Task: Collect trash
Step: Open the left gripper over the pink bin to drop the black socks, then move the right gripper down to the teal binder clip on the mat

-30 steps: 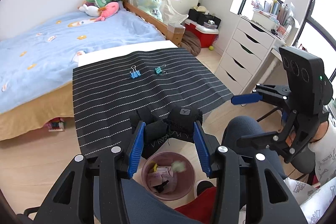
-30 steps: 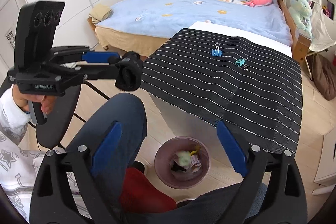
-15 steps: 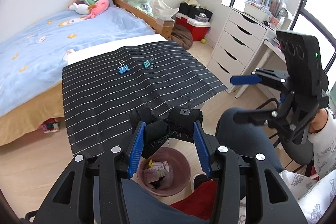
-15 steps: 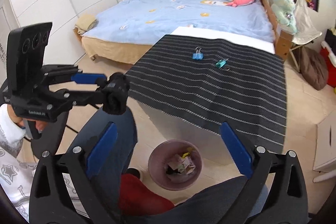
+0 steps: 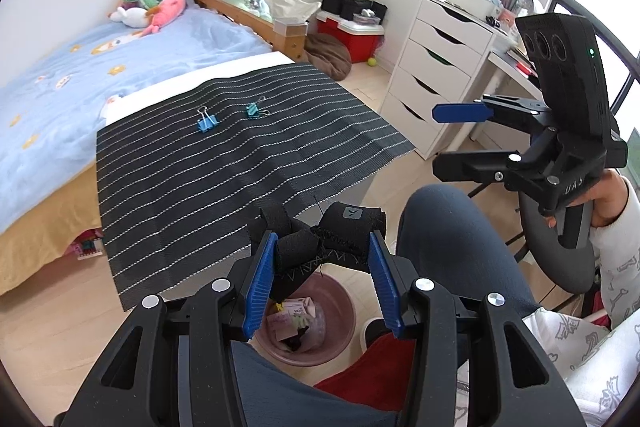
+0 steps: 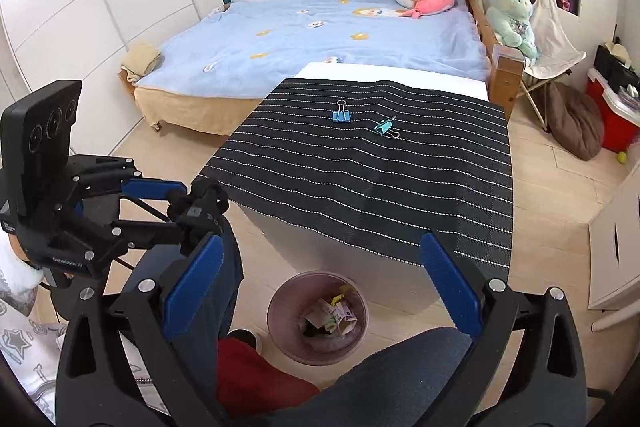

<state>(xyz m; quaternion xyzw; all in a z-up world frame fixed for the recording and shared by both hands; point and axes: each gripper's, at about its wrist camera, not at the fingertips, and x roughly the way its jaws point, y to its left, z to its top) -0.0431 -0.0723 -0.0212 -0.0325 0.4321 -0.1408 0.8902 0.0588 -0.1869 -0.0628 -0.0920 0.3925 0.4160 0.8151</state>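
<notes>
- Main risk imo: the black strap bundle (image 5: 320, 247) sits a bit toward the near table edge (image 5: 280, 239) side of the pink bin (image 5: 344, 311) rather than square over it, so letting go now could drop it on the rim or floor.
- It's floppy too, so a loose end could snag a pad.
- Left gripper (image 5: 322, 275) is about half spread, pinching the bundle between its blue pads.
- Right gripper (image 6: 320, 279) is wide apart, holding nothing, bin showing below.
- Two binder clips (image 6: 342, 115) are left mid-table toward the far edge.
</notes>
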